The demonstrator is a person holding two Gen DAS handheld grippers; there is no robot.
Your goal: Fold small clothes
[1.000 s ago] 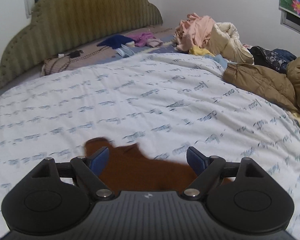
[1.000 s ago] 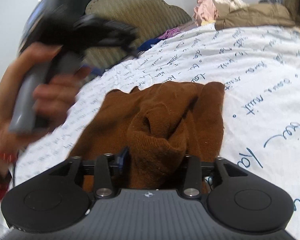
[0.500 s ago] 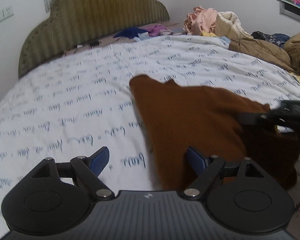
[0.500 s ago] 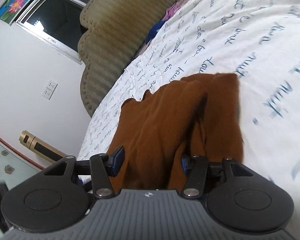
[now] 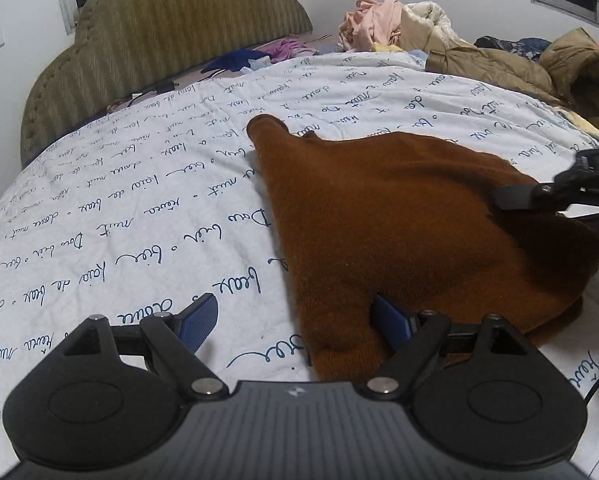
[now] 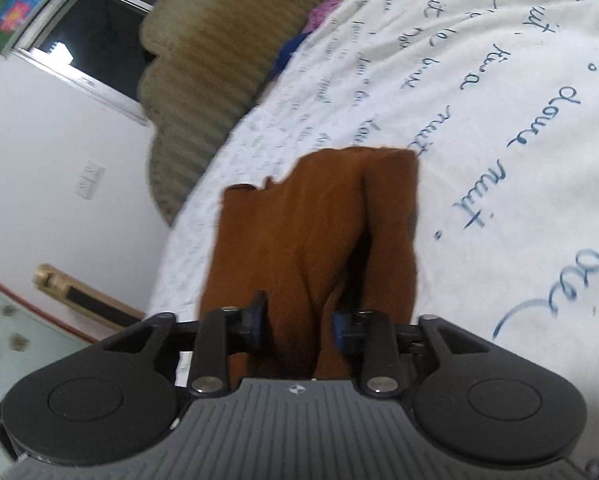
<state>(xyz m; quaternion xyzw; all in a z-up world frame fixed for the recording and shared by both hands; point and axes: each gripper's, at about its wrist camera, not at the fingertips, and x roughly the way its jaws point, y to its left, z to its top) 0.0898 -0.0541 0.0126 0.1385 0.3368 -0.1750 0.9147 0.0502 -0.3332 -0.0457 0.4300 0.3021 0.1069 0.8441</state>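
Right gripper (image 6: 297,326) clamped on a bunched fold of the brown knit garment (image 5: 399,232); left gripper (image 5: 295,320) wide over its near corner.

We have the garment lying on the bed (image 5: 139,208), towards its near edge, one narrow end reaching up toward the headboard (image 5: 171,40). We judge the step to be spreading it flat before folding, so we would bring the left gripper down on the near corner, where one finger already overlaps the knit, and close there. With both corners held we would pull apart gently and level, because thick knit bunches and the right side is gathered.
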